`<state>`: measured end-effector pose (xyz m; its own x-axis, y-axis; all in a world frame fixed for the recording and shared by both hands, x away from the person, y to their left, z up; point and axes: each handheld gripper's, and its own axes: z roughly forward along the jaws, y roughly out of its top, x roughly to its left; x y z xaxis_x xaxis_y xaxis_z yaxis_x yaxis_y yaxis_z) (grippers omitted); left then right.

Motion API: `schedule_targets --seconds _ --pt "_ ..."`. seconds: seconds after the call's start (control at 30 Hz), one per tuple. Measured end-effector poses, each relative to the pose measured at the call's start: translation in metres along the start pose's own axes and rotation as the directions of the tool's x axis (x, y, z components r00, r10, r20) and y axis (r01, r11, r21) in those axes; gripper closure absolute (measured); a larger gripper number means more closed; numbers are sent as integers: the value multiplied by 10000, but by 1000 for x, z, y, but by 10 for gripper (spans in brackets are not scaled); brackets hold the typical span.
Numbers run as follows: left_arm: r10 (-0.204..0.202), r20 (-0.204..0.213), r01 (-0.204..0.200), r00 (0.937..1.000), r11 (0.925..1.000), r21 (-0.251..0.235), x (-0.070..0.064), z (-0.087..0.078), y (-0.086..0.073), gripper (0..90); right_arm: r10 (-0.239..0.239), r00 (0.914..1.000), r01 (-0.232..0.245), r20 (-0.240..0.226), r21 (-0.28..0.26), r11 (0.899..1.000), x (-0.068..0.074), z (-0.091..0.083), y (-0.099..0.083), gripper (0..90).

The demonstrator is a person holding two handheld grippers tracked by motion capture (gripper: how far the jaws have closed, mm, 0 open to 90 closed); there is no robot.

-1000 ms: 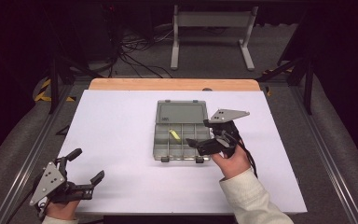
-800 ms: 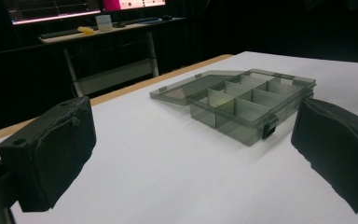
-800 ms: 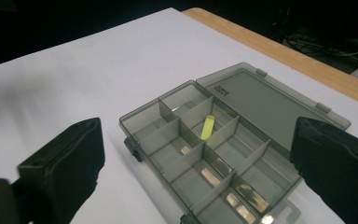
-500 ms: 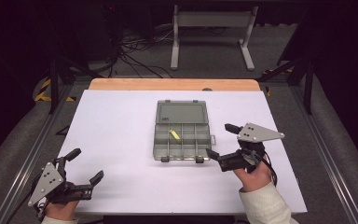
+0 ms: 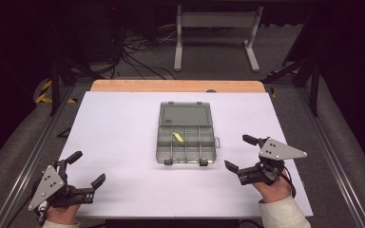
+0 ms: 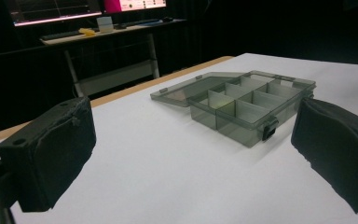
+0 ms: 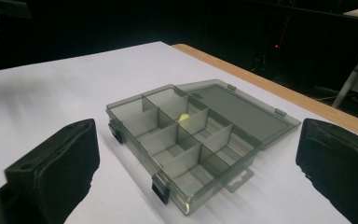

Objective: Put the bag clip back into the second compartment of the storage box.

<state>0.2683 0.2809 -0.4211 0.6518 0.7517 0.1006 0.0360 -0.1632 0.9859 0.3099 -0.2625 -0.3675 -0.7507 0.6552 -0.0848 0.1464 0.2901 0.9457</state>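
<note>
A grey see-through compartment box [image 5: 186, 140] lies open in the middle of the white table [image 5: 119, 128], its lid [image 5: 185, 115] folded flat toward the far side. A small yellow piece [image 5: 177, 137] lies in one of its compartments; it also peeks over a divider as the yellow piece [image 7: 184, 117]. My right gripper [image 5: 240, 153] rests near the table's right front, open and empty, jaws facing the box [image 7: 182, 140]. My left gripper [image 5: 85, 167] sits at the left front corner, open and empty, with the box [image 6: 242, 102] ahead of its jaws.
A wooden strip [image 5: 176, 86] edges the table's far side. Beyond it stand a metal frame [image 5: 214, 33] and cables on the floor. Dark rails [image 5: 335, 156] run along both sides of the table.
My right gripper has drawn back from the box's right side toward the table's right front edge. The left gripper has stayed put.
</note>
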Motion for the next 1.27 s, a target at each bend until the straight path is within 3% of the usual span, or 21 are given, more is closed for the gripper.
schedule_targets --seconds 0.3,0.5,0.63,0.87,0.97,1.1,1.27 --pt "10 33 -10 10000 10000 -3 0 0 0 4 -306 9982 334 525 -531 9980 1 -10 -27 1" --pt "31 57 -31 10000 10000 -15 0 0 0 4 -376 9973 424 629 -776 9961 3 -12 -44 2" --pt "46 80 -45 10000 10000 -23 0 0 0 3 -238 9938 350 1090 -1011 9943 4 -13 -57 1" --pt "62 220 -60 9997 9999 -130 -1 2 -2 3 235 9933 -129 1135 -929 9956 3 -10 -75 1" --pt "28 254 -24 9997 9999 -141 0 1 -2 3 172 9928 -69 1184 -869 9962 3 -9 -78 2" --pt "-114 426 133 9990 9989 -444 0 -1 -2 0 419 9922 -331 1172 -754 9966 0 -8 -81 2" --pt "-188 418 206 9989 9989 -422 1 -1 -3 0 505 9900 -382 1315 -946 9948 -2 -11 -80 2"
